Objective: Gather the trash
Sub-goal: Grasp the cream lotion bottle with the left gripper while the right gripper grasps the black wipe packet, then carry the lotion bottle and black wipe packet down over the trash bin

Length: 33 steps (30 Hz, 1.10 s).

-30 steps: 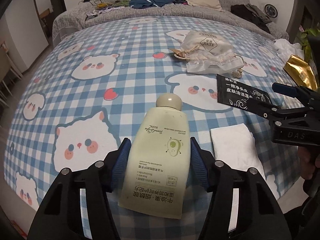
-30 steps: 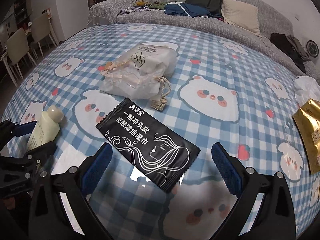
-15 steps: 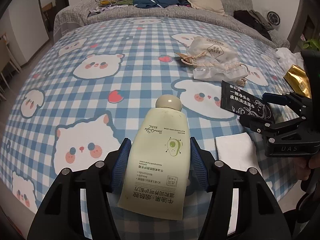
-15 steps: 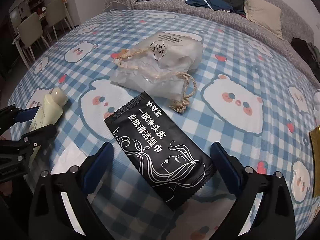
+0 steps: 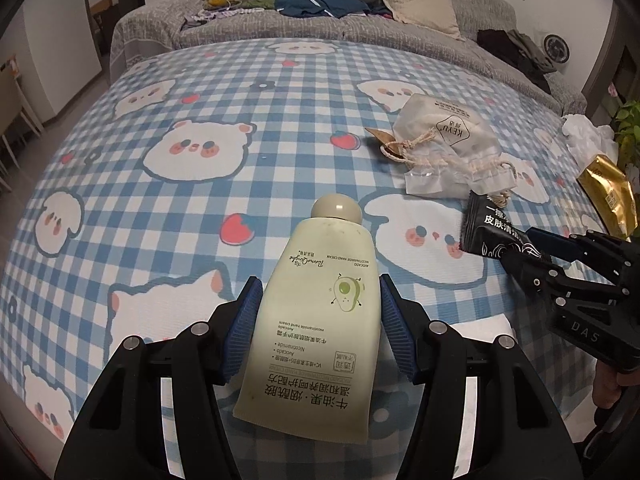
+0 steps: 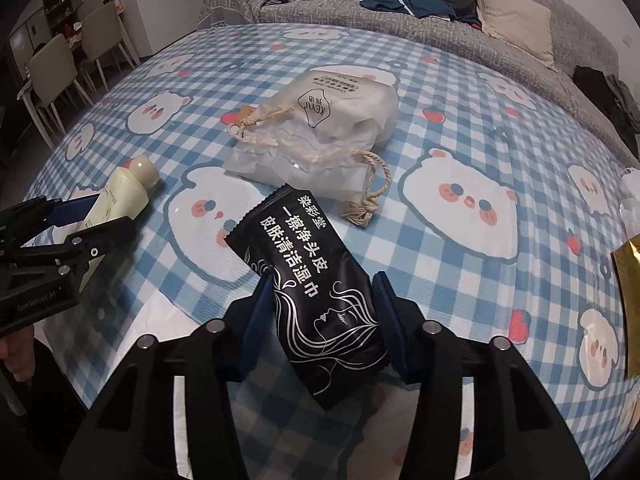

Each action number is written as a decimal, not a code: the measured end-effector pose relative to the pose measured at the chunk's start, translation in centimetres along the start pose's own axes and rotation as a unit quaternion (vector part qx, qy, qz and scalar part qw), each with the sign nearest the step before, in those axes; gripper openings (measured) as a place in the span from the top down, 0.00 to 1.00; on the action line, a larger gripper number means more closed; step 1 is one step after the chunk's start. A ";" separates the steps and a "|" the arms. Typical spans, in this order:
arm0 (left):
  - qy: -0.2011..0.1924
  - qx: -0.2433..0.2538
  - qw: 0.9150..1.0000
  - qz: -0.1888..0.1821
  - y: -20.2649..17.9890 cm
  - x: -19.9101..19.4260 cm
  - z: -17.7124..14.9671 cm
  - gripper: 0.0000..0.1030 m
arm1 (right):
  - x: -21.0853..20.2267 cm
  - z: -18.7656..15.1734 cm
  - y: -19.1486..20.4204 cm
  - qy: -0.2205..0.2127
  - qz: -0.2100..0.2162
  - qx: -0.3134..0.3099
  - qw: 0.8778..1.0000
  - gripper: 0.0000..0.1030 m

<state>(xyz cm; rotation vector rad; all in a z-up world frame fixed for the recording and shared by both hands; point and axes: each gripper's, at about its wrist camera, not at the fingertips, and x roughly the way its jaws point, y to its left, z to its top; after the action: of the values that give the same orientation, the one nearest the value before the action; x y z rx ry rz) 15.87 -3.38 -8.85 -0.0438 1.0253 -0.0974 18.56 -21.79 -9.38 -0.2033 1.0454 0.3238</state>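
My left gripper (image 5: 318, 332) is shut on a pale yellow hand cream tube (image 5: 316, 312), cap pointing away, held over the checked bear-print tablecloth (image 5: 180, 208). My right gripper (image 6: 320, 320) is shut on a black wipe packet (image 6: 312, 280) with white writing, lifted off the cloth. The packet (image 5: 486, 232) and the right gripper (image 5: 532, 248) show at the right of the left wrist view. The tube (image 6: 120, 200) and the left gripper (image 6: 86, 220) show at the left of the right wrist view.
A translucent drawstring bag (image 6: 320, 128) lies mid-table. A gold packet (image 5: 612, 196) and crumpled white plastic (image 5: 588, 136) lie at the right edge. A white napkin (image 5: 484, 324) lies near the front edge. A grey sofa with clothes (image 5: 340, 4) stands behind; chairs (image 6: 60, 68) stand left.
My right gripper has closed from wide open onto the black packet and lifted it. The left gripper still holds the tube, raised slightly.
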 end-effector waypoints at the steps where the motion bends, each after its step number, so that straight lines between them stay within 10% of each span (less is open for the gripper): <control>1: 0.001 -0.001 1.000 0.000 0.0 0.1 0.0 0.44 | 0.0 0.0 -0.1 -0.001 -0.001 0.003 1.000 0.67; 5: -0.001 0.005 1.000 0.001 -0.2 0.3 -0.1 0.44 | -0.2 0.0 -1.0 -0.006 0.003 0.031 0.999 0.86; 33: -0.017 0.003 1.000 -0.012 -0.3 -3.1 -2.0 0.45 | -3.8 -2.4 0.7 -0.022 -0.044 0.077 0.996 0.87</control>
<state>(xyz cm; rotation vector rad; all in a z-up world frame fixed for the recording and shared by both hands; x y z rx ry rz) 12.53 -3.31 -7.20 -0.0527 0.9914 -0.1210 14.58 -22.53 -7.23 -0.1035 1.0090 0.1663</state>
